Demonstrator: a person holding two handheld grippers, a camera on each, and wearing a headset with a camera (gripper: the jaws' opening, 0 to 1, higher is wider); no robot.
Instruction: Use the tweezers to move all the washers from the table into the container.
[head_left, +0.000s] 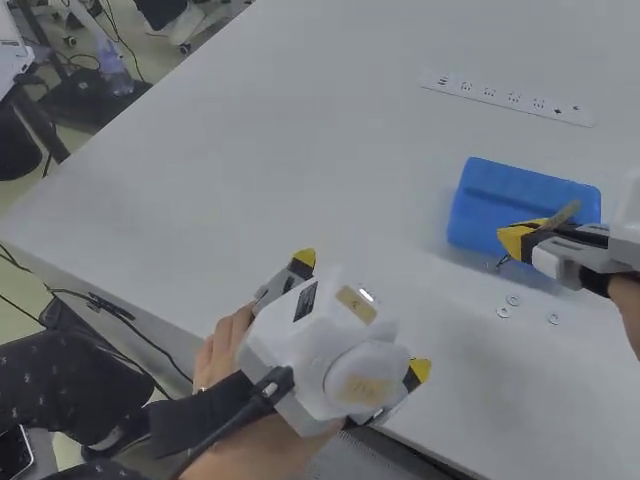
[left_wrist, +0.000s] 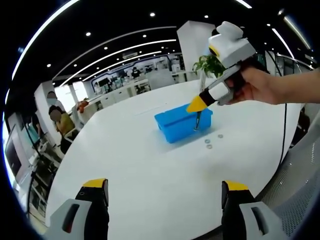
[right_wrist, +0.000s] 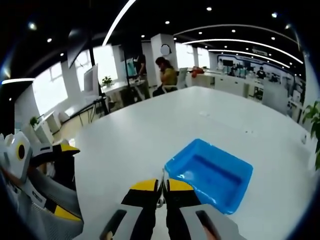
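"Three washers, correct? Where do they lie?"

"Yes. Three washers (head_left: 513, 300), small flat rings, lie close together on the white desk (head_left: 300, 150). They are just beside the near wall of the blue container (head_left: 520, 200), between it and the desk's near edge."

"And the tools?"

"Your right tool (right_wrist: 161, 186) is clamped on the tweezers (left_wrist: 197, 121). Their tips point down by the container's near wall, close to the washers. Whether they pinch a washer is too small to tell. Your left tool (left_wrist: 164, 185) hangs with its jaws wide apart, holding nothing, at the near edge and well apart from the washers."

"How will the washers handle?"

"Probably light, stiff and slippery, and they lie flat. Slip one tweezer tip through the hole and pinch across the ring. Squeeze gently, or it may skid or spring away."

"Room to move?"

"Plenty. The desk is bare towards the far edge, where a power strip (head_left: 510, 98) lies. Mind the near edge, because a flicked washer could drop off."
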